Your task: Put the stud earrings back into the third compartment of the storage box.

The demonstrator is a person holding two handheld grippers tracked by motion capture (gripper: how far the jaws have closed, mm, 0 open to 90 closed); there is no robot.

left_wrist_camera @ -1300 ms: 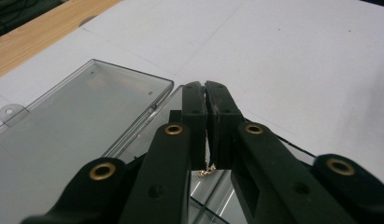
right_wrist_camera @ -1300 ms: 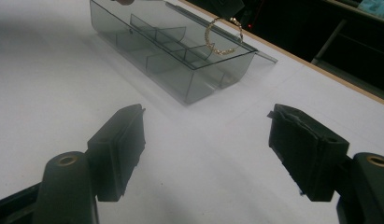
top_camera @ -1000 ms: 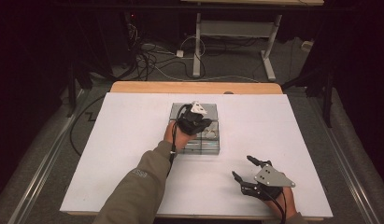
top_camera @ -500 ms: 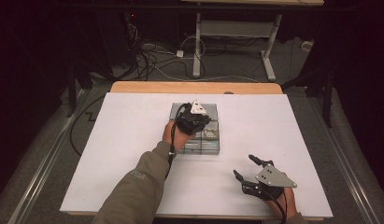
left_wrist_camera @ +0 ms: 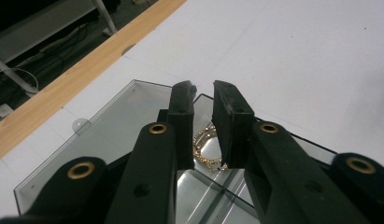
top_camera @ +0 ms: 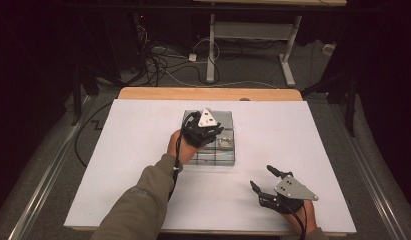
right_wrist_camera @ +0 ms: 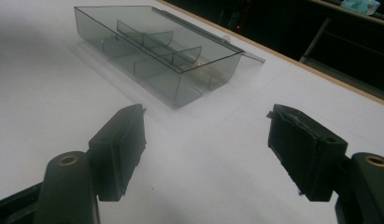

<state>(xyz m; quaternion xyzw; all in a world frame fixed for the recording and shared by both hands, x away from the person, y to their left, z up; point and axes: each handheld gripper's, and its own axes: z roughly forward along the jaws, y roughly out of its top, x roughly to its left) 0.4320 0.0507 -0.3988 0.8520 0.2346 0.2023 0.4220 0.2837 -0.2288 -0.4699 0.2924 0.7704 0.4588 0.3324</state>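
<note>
**Over the clear box, a bracelet is let go**

Above the clear box (top_camera: 210, 140), the left gripper (top_camera: 205, 131) has just been opening its jaws, a small gap now, nothing pinched. The gold bracelet (left_wrist_camera: 204, 145) lies in a right-side pocket. Best to lift straight up, so nothing snags. Near the box, the right gripper (top_camera: 265, 180) waits wide and empty. No other thing on the white table (top_camera: 118, 165) blocks the way.

bracelet (left_wrist_camera: 204, 145) in box (top_camera: 224, 120) compartment

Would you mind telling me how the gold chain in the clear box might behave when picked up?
The gold chain looks finely linked and coiled, so probably floppy and light. It might snag on the clear box dividers.
</note>
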